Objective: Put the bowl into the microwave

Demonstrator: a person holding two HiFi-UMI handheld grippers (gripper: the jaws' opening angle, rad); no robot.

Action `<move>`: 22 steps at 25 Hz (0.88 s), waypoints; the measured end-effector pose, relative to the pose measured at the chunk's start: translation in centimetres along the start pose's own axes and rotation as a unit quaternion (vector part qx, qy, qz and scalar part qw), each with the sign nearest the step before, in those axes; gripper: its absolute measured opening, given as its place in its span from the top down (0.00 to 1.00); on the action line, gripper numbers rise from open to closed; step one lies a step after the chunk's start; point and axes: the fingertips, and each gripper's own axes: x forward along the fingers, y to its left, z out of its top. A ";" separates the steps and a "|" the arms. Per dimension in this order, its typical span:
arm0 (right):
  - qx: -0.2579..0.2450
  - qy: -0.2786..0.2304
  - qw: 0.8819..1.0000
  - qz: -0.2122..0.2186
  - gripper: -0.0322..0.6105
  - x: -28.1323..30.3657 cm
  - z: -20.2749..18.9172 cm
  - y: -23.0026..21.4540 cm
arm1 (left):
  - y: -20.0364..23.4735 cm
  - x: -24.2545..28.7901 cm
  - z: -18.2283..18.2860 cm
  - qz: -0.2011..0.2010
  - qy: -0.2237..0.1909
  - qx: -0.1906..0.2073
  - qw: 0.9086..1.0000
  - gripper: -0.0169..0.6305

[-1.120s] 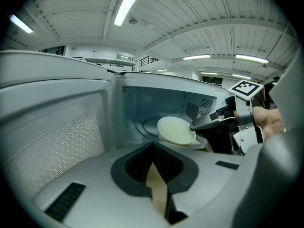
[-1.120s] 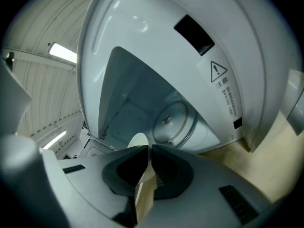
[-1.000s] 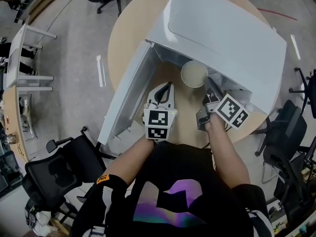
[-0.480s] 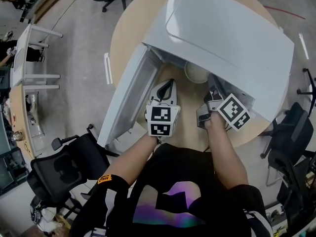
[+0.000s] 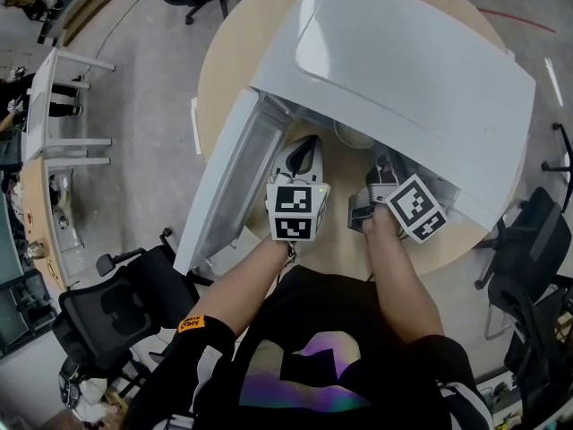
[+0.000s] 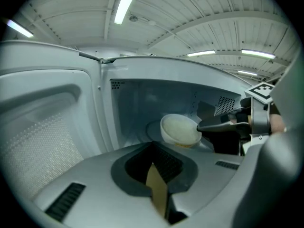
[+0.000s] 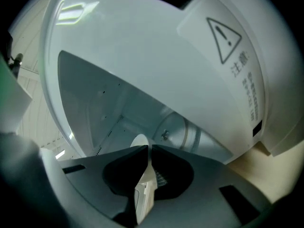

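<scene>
The white microwave [image 5: 403, 61] stands on a round wooden table [image 5: 219, 70], its door [image 5: 233, 177] swung open to the left. A pale bowl [image 6: 180, 129] hangs inside the cavity just above the glass turntable [image 6: 151, 127]. My right gripper [image 5: 383, 164] reaches into the opening and is shut on the bowl's rim [image 7: 144, 186]. In the head view only an edge of the bowl [image 5: 354, 135] shows under the microwave's top. My left gripper [image 5: 307, 143] sits at the cavity mouth, left of the bowl, shut on nothing [image 6: 153, 144].
The open door [image 6: 42, 127] walls off the left side. Black office chairs [image 5: 116, 312] stand left and right [image 5: 528, 240] of the table. A white desk frame [image 5: 63, 97] stands at the far left. The microwave's casing [image 7: 156, 46] hangs close over my right gripper.
My right gripper has carried the bowl forward from the opening deeper into the cavity, so the microwave's top now hides most of it. My left gripper has edged forward too.
</scene>
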 end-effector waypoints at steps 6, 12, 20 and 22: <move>0.002 -0.023 1.000 -0.006 0.89 0.9 0.2 -0.1 | 0.4 1.2 0.6 0.000 0.000 0.010 1.000 0.90; 0.002 -0.035 0.999 -0.008 0.89 1.7 0.0 0.1 | 0.5 2.5 1.5 -0.005 -0.005 0.012 1.000 0.90; 0.015 -0.055 0.998 -0.012 0.89 2.4 0.3 0.1 | 0.7 3.6 1.8 -0.011 -0.003 0.014 1.000 0.90; 0.019 -0.064 0.998 -0.014 0.89 2.6 0.7 0.0 | 0.7 3.9 1.7 -0.013 -0.001 0.016 1.000 0.90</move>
